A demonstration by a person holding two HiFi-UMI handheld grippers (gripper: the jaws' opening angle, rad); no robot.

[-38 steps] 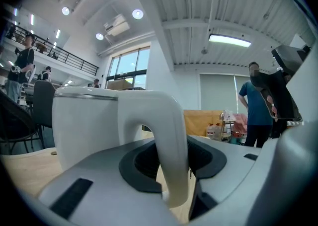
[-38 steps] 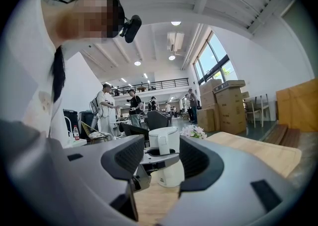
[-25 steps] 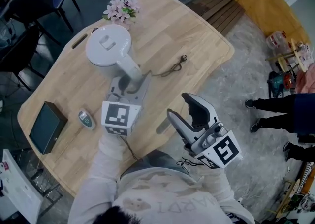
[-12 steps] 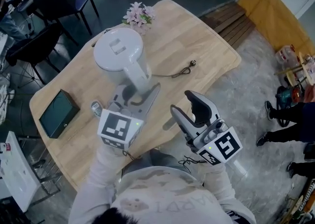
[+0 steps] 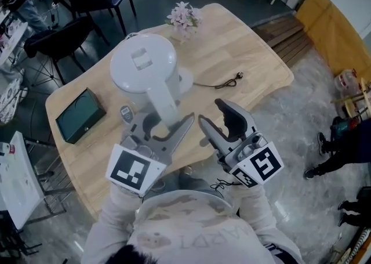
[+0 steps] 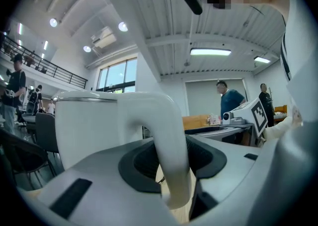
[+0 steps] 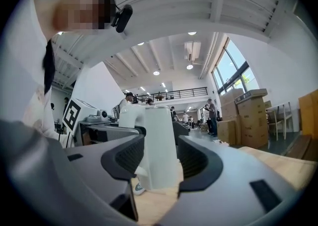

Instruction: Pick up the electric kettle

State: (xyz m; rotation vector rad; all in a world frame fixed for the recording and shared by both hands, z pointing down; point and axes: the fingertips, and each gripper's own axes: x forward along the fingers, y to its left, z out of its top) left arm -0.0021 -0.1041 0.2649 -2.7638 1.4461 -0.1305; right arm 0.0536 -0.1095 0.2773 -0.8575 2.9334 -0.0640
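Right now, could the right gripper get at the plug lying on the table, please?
Probably yes: the right gripper is open and empty, and the plug lies on bare wood ahead of it, with the kettle held off to its left.

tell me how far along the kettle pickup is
Done: the left gripper is clamped on the handle of the electric kettle. In hand: the lift. The kettle sits off-centre over its white base, so it looks raised, though the gap can't be confirmed. Left: bringing it clear of the table. The right gripper is open and empty.
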